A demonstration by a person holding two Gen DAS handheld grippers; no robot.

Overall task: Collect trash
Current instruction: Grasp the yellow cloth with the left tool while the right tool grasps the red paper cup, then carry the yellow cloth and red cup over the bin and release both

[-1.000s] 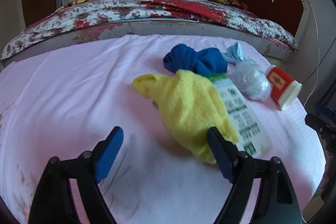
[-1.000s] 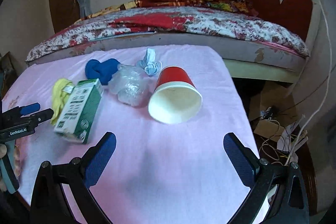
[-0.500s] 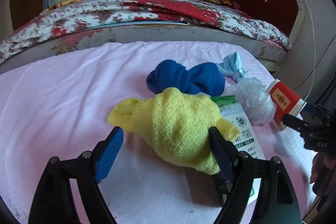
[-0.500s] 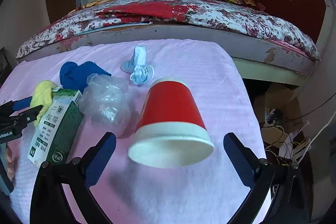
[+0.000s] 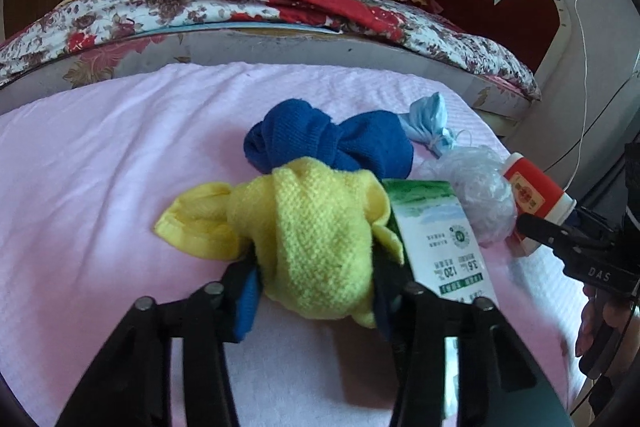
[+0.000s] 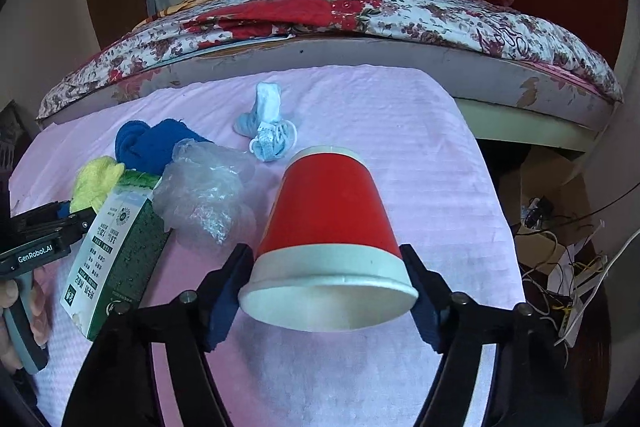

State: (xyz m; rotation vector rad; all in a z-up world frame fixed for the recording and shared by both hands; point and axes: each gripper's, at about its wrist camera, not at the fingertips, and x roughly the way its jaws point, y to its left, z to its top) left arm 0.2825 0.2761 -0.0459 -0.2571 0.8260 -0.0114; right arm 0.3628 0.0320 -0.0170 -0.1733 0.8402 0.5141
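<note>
On the pink cloth (image 5: 120, 155) covering the worktop, the left gripper (image 5: 316, 291) is clenching the yellow knitted cloth (image 5: 316, 243) between its two fingers (image 5: 244, 303), at 6 o'clock in the left wrist view. Just behind it, at 12 o'clock, a blue knitted cloth (image 5: 332, 143) is lying and touching it. A green and white carton (image 5: 440, 239) is lying on its side at 3 o'clock, against the yellow cloth. Beyond the carton a crumpled clear plastic bag (image 5: 480, 195) and a light blue face mask (image 5: 430, 125) are lying.

The right gripper (image 6: 328, 287) is grasping the red paper cup (image 6: 328, 215), which is lying on its side with the open mouth toward the camera; the fingers (image 6: 224, 303) are pressing on the white rim band from both sides. At 9 o'clock from the cup the plastic bag is sitting, and at 11 o'clock the mask. A bed (image 6: 360, 15) with a flowered cover is standing behind the worktop.
</note>
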